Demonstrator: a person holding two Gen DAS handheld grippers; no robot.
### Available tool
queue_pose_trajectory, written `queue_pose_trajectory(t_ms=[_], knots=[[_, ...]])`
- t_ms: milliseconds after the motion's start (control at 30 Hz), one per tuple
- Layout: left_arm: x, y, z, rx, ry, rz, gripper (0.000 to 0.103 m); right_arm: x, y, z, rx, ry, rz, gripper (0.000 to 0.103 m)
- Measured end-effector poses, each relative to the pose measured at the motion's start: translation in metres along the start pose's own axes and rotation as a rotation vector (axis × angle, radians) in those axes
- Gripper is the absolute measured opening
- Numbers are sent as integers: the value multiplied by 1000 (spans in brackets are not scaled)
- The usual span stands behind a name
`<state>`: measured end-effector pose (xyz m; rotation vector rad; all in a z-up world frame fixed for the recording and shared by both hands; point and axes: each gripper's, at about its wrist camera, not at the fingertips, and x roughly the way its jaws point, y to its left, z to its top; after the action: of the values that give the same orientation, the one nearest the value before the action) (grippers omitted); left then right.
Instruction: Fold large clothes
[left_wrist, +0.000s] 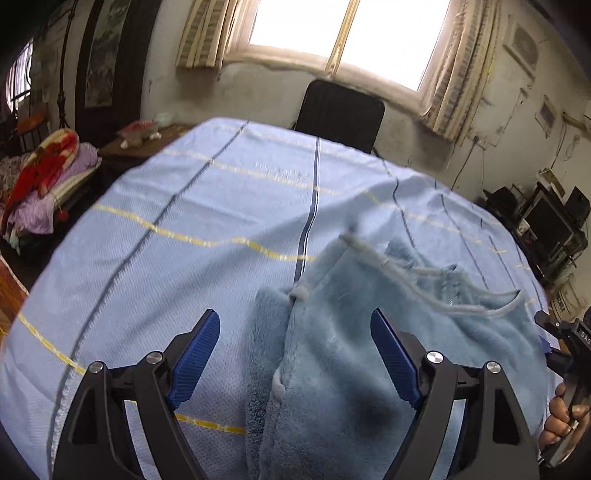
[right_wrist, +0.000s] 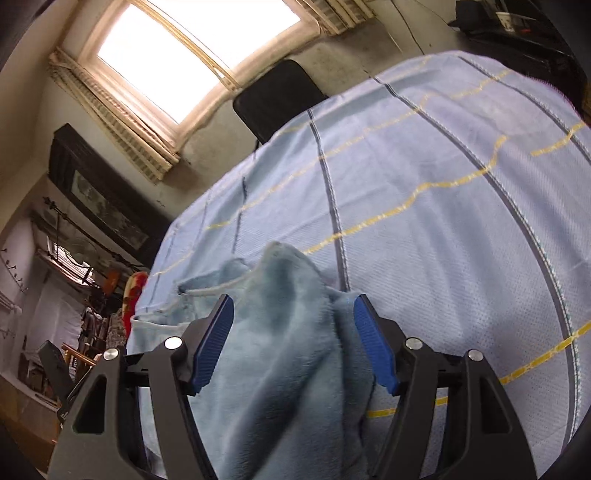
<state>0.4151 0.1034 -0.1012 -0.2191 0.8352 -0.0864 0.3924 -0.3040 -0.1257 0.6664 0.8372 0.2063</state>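
Fleece garment (left_wrist: 343, 350), pale blue and plush, lies bunched on the checked blue sheet (left_wrist: 184, 206) that covers the counter. In my left wrist view it fills the lower right of the frame and runs up toward the middle, its long axis heading away from me, with a corded hem (left_wrist: 424, 273) strung across its far end. My left tool (left_wrist: 295, 328) is spread wide, the blue pads clear of the cloth on both sides. The garment's left edge sits between the jaws, the bulk lying to the right, so I judge this tool would have to shift right to centre on it. At the right edge of the frame a hand (left_wrist: 561, 421) holds my other tool.

In my right wrist view the same garment (right_wrist: 291, 350) rises from the bottom centre to a peak at mid-frame, straight along the line of the fingers. My right tool (right_wrist: 293, 314) is spread too, pads standing just off the fleece on either side, pinching nothing. Of the two, this one is better lined up on the cloth. A black chair back (right_wrist: 277, 96) stands beyond the counter under the window.
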Motion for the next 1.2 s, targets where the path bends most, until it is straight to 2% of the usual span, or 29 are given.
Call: queue_pose_trajectory(t_ms=[33,67,100,133,167,233,333,400,500,567,633,733,800,967,1100,1200], knots=[[2,1,-4,5,9,4,83,5,-2,-2,3,13,-1,66],[6,0,-6,16,21,14,76,8,-2,-4,0,19,-5,63],[10,-1,-7,27,30,29,68,10,-1,-5,-9,24,-12,53],[15,-1,-9,39,41,41,64,12,1,-7,-26,29,-24,32],[18,1,-10,37,48,41,61,14,3,-9,-40,29,-40,20],[21,4,-11,26,50,39,59,11,5,-10,-54,-2,-58,11],[23,7,-12,33,38,69,60,12,4,-10,-64,-10,-109,11],[27,9,-12,26,46,70,65,22,-6,-10,-32,23,-128,11],[27,13,-11,2,56,68,68,23,-13,-9,-7,29,-101,11],[22,12,-10,-11,57,64,66,17,-9,-9,-13,13,-100,18],[10,7,-6,-6,32,69,63,7,0,-9,-27,-14,-104,34],[-16,-8,-1,28,-37,53,61,-12,23,-8,-86,-79,-99,35],[-33,-23,0,52,-73,6,61,-22,44,-11,-135,-105,-66,35],[-41,-64,-13,139,-72,-65,61,-20,85,-31,-228,-56,0,35],[-25,-90,-34,231,-37,-55,61,1,110,-55,-311,25,-1,34],[-9,-95,-47,267,-1,-34,61,17,115,-68,-343,68,-23,34]])
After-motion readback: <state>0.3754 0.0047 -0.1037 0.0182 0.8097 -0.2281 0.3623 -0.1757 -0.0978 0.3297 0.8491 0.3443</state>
